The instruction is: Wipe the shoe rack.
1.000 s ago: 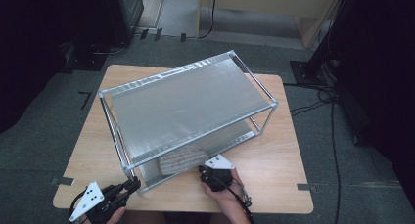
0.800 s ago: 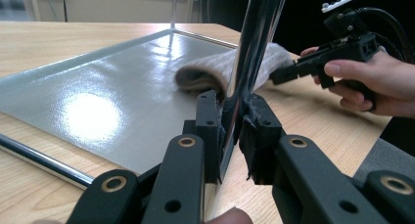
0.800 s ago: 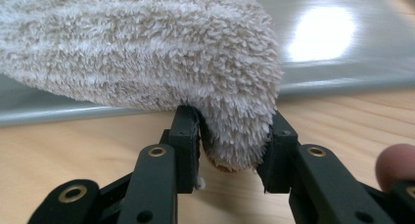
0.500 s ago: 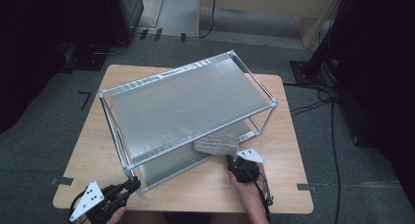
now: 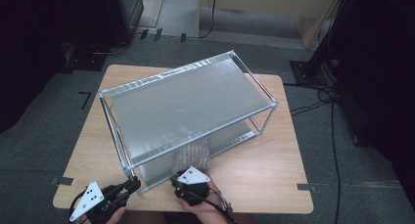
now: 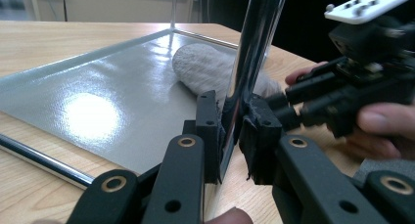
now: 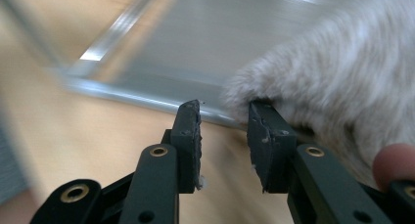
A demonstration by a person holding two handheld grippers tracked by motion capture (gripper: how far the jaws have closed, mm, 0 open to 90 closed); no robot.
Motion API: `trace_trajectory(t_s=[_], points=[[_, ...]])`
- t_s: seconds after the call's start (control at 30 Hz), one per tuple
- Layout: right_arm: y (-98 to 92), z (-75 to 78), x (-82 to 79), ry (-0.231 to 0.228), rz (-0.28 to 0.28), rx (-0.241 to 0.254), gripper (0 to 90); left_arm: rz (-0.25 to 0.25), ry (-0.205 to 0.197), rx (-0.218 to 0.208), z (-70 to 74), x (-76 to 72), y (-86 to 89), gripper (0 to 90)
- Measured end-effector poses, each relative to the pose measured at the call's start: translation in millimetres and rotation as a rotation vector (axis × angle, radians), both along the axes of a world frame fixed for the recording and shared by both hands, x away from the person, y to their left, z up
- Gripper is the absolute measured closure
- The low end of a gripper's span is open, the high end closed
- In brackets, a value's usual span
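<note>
A two-tier metal rack (image 5: 188, 104) stands diagonally on the wooden table (image 5: 274, 170). A grey fuzzy cloth (image 5: 193, 155) lies on the rack's lower shelf (image 6: 98, 101) at its near edge, partly overhanging toward the person.

The left hand-held gripper (image 6: 232, 131) is at the rack's near corner post (image 6: 252, 48); its jaws are closed against the chrome post, one pad on each side. In the high view this left hand-held gripper (image 5: 128, 187) sits at the table's near edge, beside the rack corner.

The right hand-held gripper (image 7: 224, 136) is at the near end of the cloth (image 7: 342, 82). Its jaws stand parted with a clear gap between them; the cloth's fringe touches the right-hand jaw, but nothing is clamped. The view is motion-blurred.
</note>
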State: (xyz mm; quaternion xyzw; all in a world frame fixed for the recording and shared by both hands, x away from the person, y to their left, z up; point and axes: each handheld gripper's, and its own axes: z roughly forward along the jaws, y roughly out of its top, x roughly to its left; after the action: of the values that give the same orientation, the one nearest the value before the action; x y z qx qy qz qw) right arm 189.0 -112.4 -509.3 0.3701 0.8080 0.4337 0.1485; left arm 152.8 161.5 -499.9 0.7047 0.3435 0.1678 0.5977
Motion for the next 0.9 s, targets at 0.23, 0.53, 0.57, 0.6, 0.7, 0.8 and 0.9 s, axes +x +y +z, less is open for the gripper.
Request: trace_trajectory(t_s=[0.23,0.53,0.57,0.6,0.7,0.8,0.9], points=[[25.2,2.1,-12.7,-0.052,0.173,-0.002,65.6,0.000,0.000,0.000,0.0,0.0,0.1,79.2],[-13.9,19.1,-6.4,-0.070,0.066,0.118,51.3,-0.001,0.001,-0.004,-0.1,0.3,0.0,79.1],[-19.6,24.4,-4.7,-0.086,0.042,0.135,50.6,-0.001,0.001,-0.001,0.0,0.3,0.0,79.2],[-23.6,28.7,-3.3,-0.099,0.019,0.148,49.7,-0.001,0.001,-0.001,0.0,0.2,0.0,79.2],[-32.4,36.1,3.5,-0.133,-0.087,0.134,43.4,0.000,0.001,0.000,0.1,0.2,0.0,79.2],[-37.8,32.4,17.0,-0.114,-0.207,0.108,30.9,-0.001,0.002,-0.003,-0.1,0.2,-0.1,79.2],[-35.5,22.9,32.5,-0.070,-0.284,0.072,18.4,-0.001,0.003,-0.005,-0.3,0.2,-0.1,79.1]])
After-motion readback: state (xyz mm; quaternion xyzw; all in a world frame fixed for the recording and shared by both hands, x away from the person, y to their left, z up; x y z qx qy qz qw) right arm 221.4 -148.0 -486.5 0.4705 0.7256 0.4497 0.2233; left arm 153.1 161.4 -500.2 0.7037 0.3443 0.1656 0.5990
